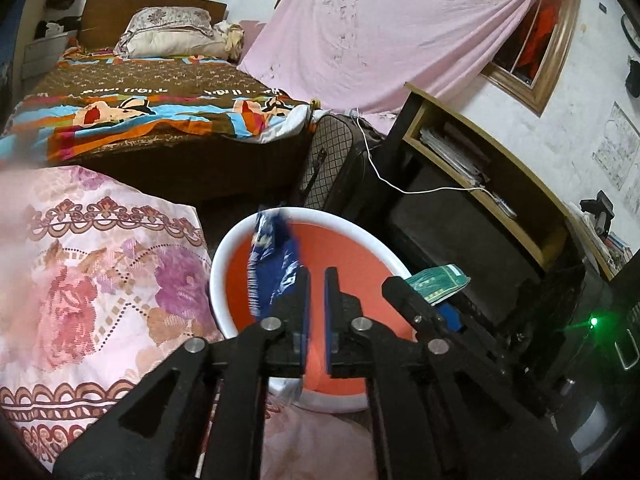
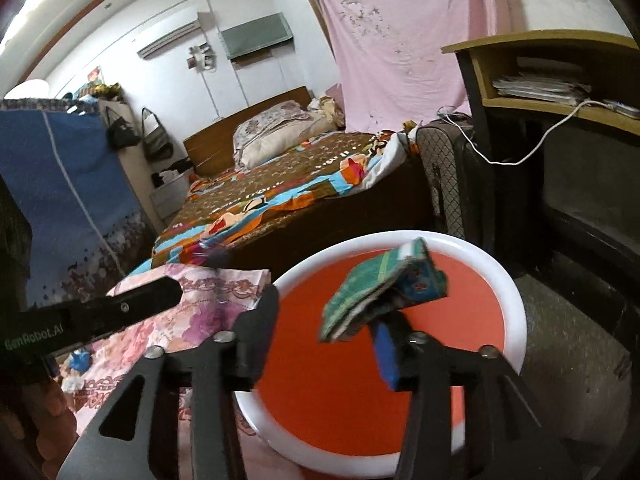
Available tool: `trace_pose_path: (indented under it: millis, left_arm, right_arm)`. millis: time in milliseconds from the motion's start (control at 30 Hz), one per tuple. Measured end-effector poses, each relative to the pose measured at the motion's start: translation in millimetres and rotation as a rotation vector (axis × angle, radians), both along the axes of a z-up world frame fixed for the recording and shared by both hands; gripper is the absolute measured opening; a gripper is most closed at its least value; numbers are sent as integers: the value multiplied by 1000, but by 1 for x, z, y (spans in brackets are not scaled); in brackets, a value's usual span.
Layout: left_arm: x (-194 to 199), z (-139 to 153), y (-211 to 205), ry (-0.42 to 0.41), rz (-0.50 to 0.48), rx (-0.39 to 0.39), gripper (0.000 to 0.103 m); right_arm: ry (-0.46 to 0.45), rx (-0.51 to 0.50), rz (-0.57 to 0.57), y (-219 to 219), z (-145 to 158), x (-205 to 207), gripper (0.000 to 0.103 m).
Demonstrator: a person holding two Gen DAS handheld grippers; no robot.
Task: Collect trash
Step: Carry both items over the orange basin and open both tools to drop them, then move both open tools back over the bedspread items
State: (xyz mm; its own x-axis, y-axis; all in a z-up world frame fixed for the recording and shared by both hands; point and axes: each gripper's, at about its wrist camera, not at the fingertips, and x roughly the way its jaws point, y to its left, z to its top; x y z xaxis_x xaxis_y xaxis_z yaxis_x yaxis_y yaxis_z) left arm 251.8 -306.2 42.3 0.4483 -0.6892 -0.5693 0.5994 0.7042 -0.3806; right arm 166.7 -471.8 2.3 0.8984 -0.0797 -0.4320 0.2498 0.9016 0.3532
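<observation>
Hovering over a round basin with a white rim and an orange inside, two hand-held grippers are pointing down into it from the near side. The left gripper is keeping its fingers drawn together, only a thin slit showing between the blue pads and nothing lying in that slit. A crumpled blue wrapper is hanging, blurred, just beside the outer face of its left finger, above the basin's far side; whether it is touching the finger cannot be told. The right gripper is holding its fingers spread well apart, and a folded green packet is sitting against the tip of its right finger alone, over the orange interior and not squeezed between the pads. The basin is standing next to a pink floral cloth. Behind it a bed with a bright patterned cover is stretching away, and to the right a stack of papers is lying inside an open wooden shelf.
</observation>
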Motion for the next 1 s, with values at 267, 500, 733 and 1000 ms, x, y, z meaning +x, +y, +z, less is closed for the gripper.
trace_pose_path:
  millis: [267, 500, 733, 1000]
  left_arm:
    - [-1, -2, 19, -16, 68, -12, 17]
    - [-8, 0, 56, -80, 197, -18, 39]
    - [-19, 0, 98, -149, 340, 5, 61]
    - [-28, 1, 137, -200, 456, 15, 70]
  right_arm:
    - [12, -12, -11, 0, 0, 2, 48]
    - [62, -137, -18, 15, 1, 10, 82]
    - [171, -377, -8, 50, -7, 26, 100]
    - [166, -661, -42, 88, -5, 30, 103]
